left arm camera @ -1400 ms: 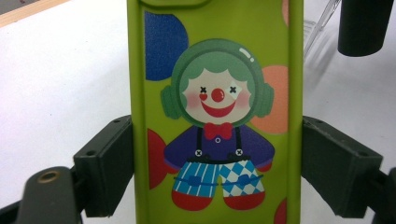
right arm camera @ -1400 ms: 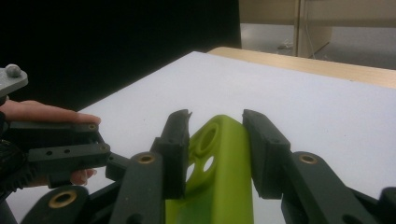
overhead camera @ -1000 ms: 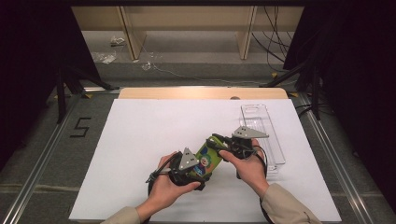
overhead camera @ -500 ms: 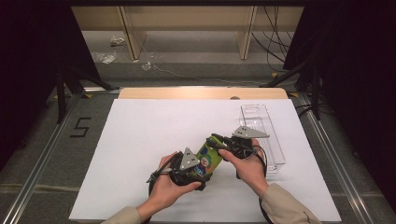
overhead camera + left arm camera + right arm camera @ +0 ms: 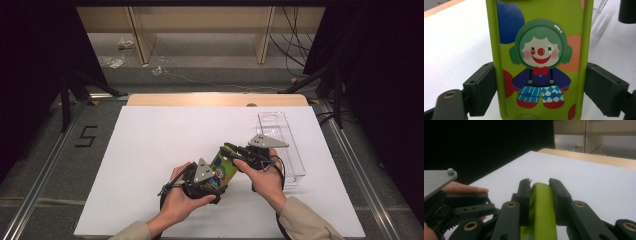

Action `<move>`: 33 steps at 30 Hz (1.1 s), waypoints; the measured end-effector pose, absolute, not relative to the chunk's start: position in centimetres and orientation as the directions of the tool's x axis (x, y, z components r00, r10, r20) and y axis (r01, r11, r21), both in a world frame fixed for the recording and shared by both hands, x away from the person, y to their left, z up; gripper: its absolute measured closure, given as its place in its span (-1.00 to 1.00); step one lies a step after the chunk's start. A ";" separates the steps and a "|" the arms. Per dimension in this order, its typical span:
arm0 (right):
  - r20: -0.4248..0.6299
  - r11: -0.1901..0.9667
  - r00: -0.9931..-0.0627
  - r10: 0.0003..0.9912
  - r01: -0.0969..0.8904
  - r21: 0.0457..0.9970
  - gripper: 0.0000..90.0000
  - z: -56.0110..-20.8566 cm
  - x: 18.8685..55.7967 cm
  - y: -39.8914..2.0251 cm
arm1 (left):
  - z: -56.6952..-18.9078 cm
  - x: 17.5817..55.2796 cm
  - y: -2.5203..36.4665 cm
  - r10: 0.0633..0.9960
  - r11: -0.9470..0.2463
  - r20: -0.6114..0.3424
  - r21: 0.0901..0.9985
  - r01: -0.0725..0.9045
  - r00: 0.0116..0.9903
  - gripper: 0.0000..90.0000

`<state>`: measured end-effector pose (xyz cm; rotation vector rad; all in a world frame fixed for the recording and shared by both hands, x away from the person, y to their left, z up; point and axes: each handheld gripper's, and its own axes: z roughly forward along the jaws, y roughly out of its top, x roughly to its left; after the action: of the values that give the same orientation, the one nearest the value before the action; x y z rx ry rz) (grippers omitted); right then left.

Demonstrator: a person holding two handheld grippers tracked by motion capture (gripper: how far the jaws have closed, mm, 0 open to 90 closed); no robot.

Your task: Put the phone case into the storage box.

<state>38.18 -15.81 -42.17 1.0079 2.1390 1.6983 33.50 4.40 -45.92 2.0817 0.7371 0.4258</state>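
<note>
High view, left gripper (image 5: 212, 181) jaws grasping green clown case (image 5: 223, 170), right gripper (image 5: 239, 152) jaws just closed on its edge

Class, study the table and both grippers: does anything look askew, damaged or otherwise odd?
Nothing stands out. The green phone case looks intact, gripped by the left gripper and the right gripper, whose jaws have just been closing on it.

beige sleeves; each black claw (image 5: 227, 150) bears a grey three-cornered plate, brass-coloured pivot screws and a black cable.
</note>
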 end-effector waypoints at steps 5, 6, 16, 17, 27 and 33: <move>0.229 0.085 -0.743 0.629 0.359 0.930 0.66 -41.8 37.9 -15.7 | -45.9 33.5 4.4 0.637 -0.457 0.045 0.826 0.330 0.770 -0.65; 0.230 0.084 -0.743 0.628 0.359 0.930 0.67 -41.7 37.8 -15.6 | -45.9 33.5 4.4 0.636 -0.457 0.047 0.827 0.327 0.770 -0.65; 0.191 0.081 -0.772 0.606 0.298 0.951 0.73 -40.5 36.8 -15.1 | -45.7 33.6 4.6 0.635 -0.454 0.070 0.839 0.299 0.770 -0.59; 0.195 0.073 -0.777 0.599 0.296 0.952 0.73 -40.2 36.8 -15.1 | -45.8 33.7 4.7 0.639 -0.448 0.066 0.842 0.301 0.767 -0.61; 0.120 0.108 -0.771 0.625 0.238 0.965 0.73 -39.2 36.9 -16.0 | -45.3 33.8 5.8 0.631 -0.429 0.061 0.858 0.283 0.773 -0.67; 0.098 0.119 -0.765 0.636 0.223 0.968 0.73 -38.9 37.1 -16.6 | -44.9 34.1 7.3 0.631 -0.400 0.029 0.868 0.294 0.775 -0.69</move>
<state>37.13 -16.57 -38.88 0.8372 2.0628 1.6848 34.06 7.30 -44.91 2.0036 0.6940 0.4417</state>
